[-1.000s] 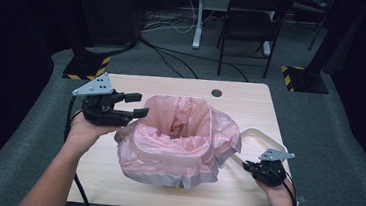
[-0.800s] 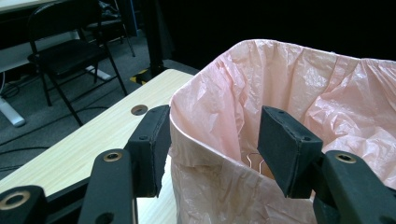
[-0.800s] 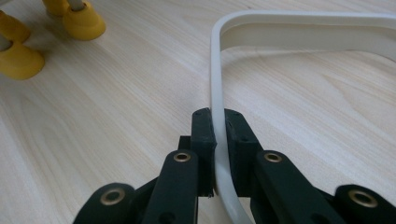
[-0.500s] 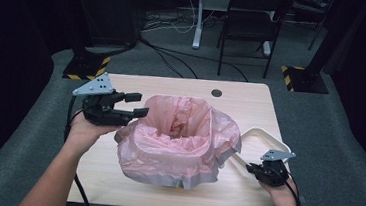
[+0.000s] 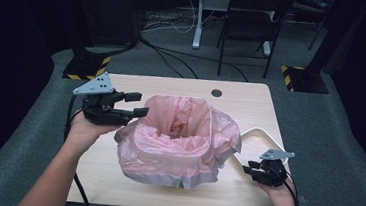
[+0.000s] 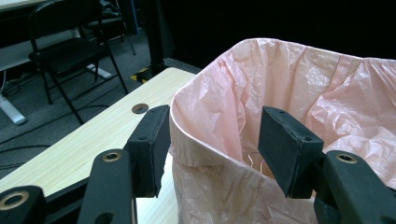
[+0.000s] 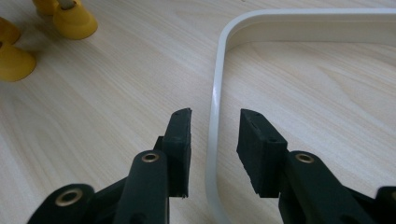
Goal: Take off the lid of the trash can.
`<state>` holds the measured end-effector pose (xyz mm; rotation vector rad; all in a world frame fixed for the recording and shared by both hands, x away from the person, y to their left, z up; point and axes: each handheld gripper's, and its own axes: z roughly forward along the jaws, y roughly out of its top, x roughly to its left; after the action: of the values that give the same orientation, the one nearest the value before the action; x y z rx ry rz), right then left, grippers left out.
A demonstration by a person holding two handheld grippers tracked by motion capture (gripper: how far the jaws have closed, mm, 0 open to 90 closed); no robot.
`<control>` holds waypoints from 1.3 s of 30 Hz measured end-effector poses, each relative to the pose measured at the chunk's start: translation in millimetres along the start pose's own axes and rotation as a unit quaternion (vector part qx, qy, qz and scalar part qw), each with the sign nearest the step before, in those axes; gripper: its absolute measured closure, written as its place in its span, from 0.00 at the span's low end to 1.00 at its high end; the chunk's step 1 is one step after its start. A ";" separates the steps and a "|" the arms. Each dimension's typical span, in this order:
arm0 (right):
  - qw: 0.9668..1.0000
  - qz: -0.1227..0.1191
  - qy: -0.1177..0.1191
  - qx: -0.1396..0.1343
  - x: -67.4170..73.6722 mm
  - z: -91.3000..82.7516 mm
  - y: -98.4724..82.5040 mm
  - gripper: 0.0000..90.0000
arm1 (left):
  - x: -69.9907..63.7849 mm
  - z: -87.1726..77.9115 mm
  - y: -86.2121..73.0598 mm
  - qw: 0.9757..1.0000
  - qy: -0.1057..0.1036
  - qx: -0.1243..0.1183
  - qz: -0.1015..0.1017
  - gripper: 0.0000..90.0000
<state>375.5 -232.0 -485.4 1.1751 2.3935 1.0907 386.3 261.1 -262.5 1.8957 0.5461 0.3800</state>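
At the left of the high view, the left tongs [image 5: 129,104] are held above the counter [image 5: 241,100] by a hand, their jaws spread wide and straddling the left rim of the pink bag [image 5: 178,137] without pressing it. Seen from the left gripper view, one jaw stands outside the rim and the other inside, with the pink bag [image 6: 280,88] lining a bin that stands open-mouthed at the centre of the counter. Toward the lower right of the high view, the white tray [image 5: 268,138] lies on the counter just beside the bin. Over its near edge sit the right tongs [image 5: 249,170], whose jaws have just been opening; in the right gripper view the tray's rim [image 7: 215,102] runs between them, untouched by either pad. Yellow pieces [image 7: 70,18] rest at that view's upper left.
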 end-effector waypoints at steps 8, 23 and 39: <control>1.000 0.007 -0.006 -0.008 0.1 -2.2 0.4 0.68 | -0.4 -0.6 -0.1 1.000 0.001 0.000 0.001 0.48; 0.999 0.008 0.000 -0.032 6.6 -11.8 9.5 0.59 | -2.3 -0.1 2.4 1.000 0.001 0.006 0.005 0.48; 0.997 -0.017 0.009 -0.081 20.9 -39.9 30.9 0.56 | -1.2 -4.4 2.1 1.000 0.006 0.006 0.001 0.48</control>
<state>359.1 -224.5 -433.9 1.0709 2.2808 1.2623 383.4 263.2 -258.9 1.9070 0.5569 0.3908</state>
